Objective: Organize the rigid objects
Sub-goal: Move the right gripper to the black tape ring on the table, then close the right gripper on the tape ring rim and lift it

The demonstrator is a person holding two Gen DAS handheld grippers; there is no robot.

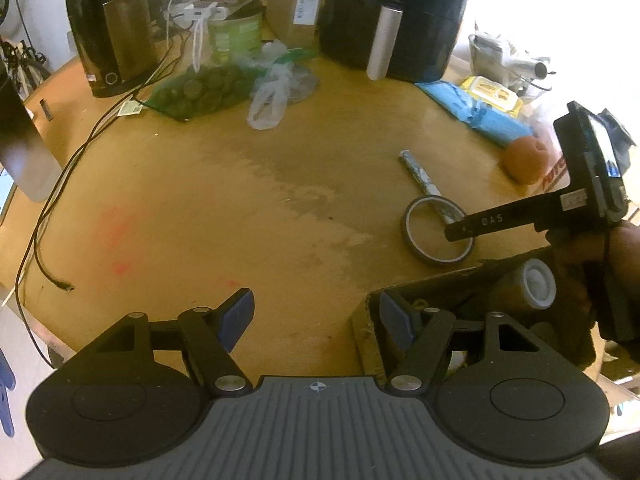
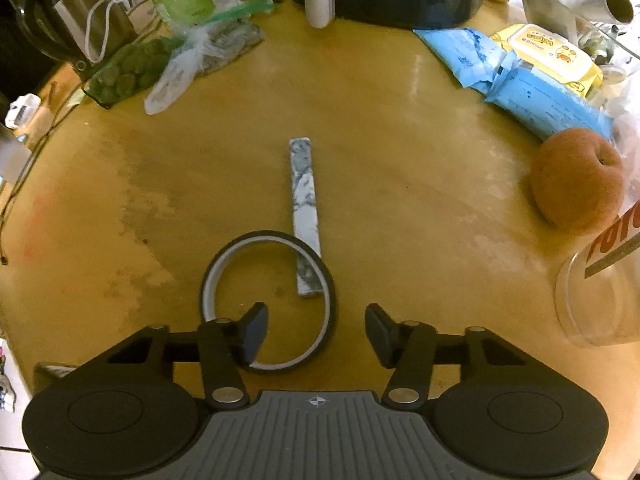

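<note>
Through the left wrist camera, your left gripper [image 1: 316, 320] hangs with its jaws spread and empty at the near edge of the table [image 1: 240, 200], its right finger at the corner of an open box [image 1: 460, 284] that holds a capped jar [image 1: 536, 284]. Further right, the tape ring [image 1: 438, 232] lies flat on the table with one end of a flat bar [image 1: 424, 180] under its far rim; your right gripper [image 1: 464, 230] reaches over the ring.

Through the right wrist camera, your right gripper [image 2: 316, 330] has its jaws spread, the left finger inside the ring [image 2: 268, 304] and the right finger outside, so the ring's right wall sits between them. The ring looks light, stiff and thin-walled; pinching that wall should hold, though smooth tape may slip. The bar [image 2: 306, 208] looks rigid and slim, and it could drag along when the ring lifts. A pear [image 2: 578, 178], wipes packs [image 2: 532, 80] and a clear tub [image 2: 600, 300] crowd the right side, well apart from the ring.
</note>
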